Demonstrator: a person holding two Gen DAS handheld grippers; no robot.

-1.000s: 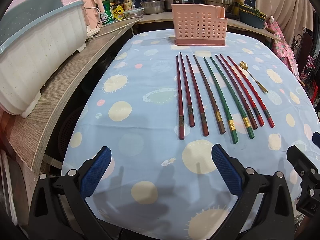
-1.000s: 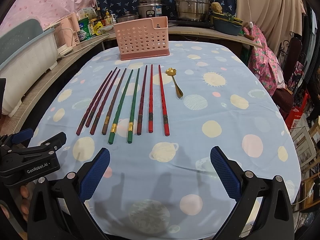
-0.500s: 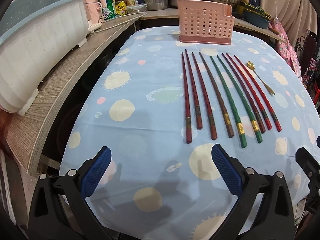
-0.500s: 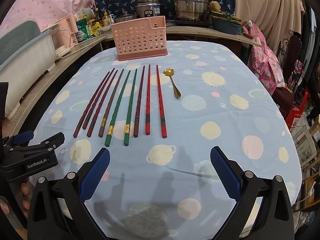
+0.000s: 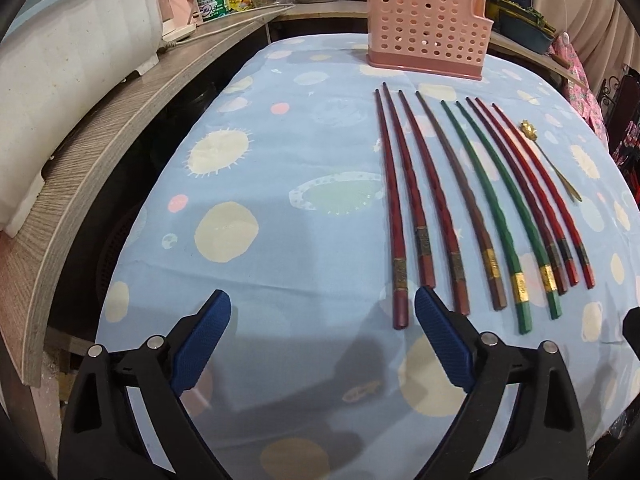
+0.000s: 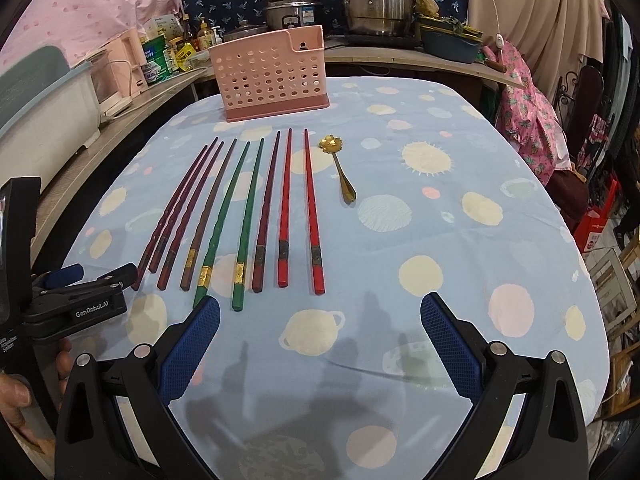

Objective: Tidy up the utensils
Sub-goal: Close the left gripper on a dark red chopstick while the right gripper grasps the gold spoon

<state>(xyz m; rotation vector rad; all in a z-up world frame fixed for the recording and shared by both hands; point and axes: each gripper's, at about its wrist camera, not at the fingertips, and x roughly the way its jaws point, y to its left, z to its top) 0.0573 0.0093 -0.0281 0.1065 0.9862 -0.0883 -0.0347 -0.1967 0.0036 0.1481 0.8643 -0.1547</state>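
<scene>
While jaws narrow, left gripper (image 5: 322,322) tilts over chopsticks (image 5: 472,208).

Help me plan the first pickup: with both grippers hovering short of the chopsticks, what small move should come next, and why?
Probably ease the left gripper forward over the leftmost chopstick. Its jaws are empty and have just been closing slightly, its right pad sits beside that stick's near end, and the pink holder waits empty-looking beyond the row. The right gripper is open and empty too.
</scene>
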